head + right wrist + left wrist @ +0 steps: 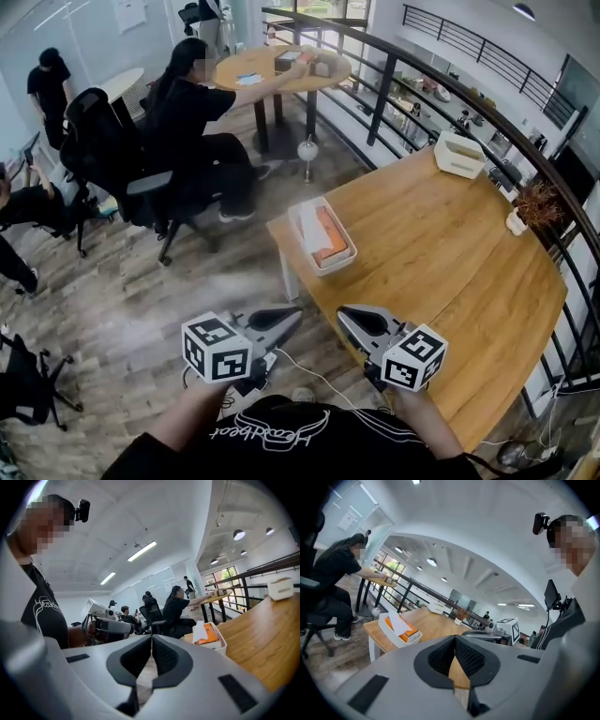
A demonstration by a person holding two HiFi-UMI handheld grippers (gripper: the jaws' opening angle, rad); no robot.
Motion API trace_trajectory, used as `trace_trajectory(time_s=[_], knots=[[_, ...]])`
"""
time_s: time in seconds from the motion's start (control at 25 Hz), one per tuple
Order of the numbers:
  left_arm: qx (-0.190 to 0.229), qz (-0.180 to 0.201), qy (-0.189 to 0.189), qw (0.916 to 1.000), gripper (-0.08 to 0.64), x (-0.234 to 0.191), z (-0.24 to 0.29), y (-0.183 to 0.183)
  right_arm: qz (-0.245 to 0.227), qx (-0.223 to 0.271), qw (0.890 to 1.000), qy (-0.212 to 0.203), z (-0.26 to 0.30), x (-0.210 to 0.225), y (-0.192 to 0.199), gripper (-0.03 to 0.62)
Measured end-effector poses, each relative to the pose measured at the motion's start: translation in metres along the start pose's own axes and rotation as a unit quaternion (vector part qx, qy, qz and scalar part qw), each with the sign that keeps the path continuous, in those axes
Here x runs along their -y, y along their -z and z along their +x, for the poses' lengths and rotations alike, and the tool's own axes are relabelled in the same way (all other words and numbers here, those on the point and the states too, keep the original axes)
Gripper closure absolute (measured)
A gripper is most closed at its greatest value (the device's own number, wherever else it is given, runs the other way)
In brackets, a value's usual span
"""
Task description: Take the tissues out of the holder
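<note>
The left gripper (292, 316) and the right gripper (345, 317) sit lowest in the head view, side by side just short of the near edge of the wooden table (441, 244). In each gripper view the ribbed pads meet at the tip with nothing between them, so both grippers are closed and empty. The tissue holder (298, 242), a white open-topped tray, rests near the table's left corner, above the grippers in the frame and well apart from them. It contains an orange tissue pack (330, 236), and a white tissue (307, 225) stands up out of the pack. The tissue is judged very light, soft and easily torn; it gives the pads no stiffness to push against. The pack looks light and compressible, and its wrapper may be slick. The recommended hold is on the raised tissue, low down near the pack opening, where the sheet is bunched and strongest. The tray also looks light and may lift or slide during extraction; bracing its rim with the second gripper is advisable. Both grippers must open before any contact.
</note>
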State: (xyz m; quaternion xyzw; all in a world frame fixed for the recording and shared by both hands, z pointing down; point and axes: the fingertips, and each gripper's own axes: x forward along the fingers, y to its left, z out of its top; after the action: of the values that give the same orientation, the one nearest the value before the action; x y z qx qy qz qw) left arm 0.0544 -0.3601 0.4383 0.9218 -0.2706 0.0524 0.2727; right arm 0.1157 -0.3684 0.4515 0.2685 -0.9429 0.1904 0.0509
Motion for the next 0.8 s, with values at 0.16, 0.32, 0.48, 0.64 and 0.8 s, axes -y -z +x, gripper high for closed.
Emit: trace_trajectory(time_s=[0.16,0.32,0.48,0.64,0.8], knots=[[0.006,-0.007,-0.008,0.9999,0.548,-0.02,0.006,-0.013,-0.009,0.005,1.0,0.0,0.012,0.016,-0.015,0.577],[-0.003,-0.015,0.001,0.9999,0.548,-0.043,0.016,-0.023,-0.016,0.002,1.0,0.01,0.029,0.035,-0.025,0.577],[-0.009,-0.022,0.011,0.9997,0.548,-0.068,0.025,-0.036,-0.023,0.001,0.999,0.034,0.047,0.053,-0.034,0.575],[-0.025,-0.027,0.027,0.999,0.548,-0.097,0.034,-0.051,-0.026,-0.015,0.998,0.054,0.074,0.077,-0.042,0.525],[-0.031,-0.04,0.039,0.998,0.548,-0.123,0.037,-0.062,-0.043,-0.029,0.995,0.084,0.101,0.099,-0.048,0.365]])
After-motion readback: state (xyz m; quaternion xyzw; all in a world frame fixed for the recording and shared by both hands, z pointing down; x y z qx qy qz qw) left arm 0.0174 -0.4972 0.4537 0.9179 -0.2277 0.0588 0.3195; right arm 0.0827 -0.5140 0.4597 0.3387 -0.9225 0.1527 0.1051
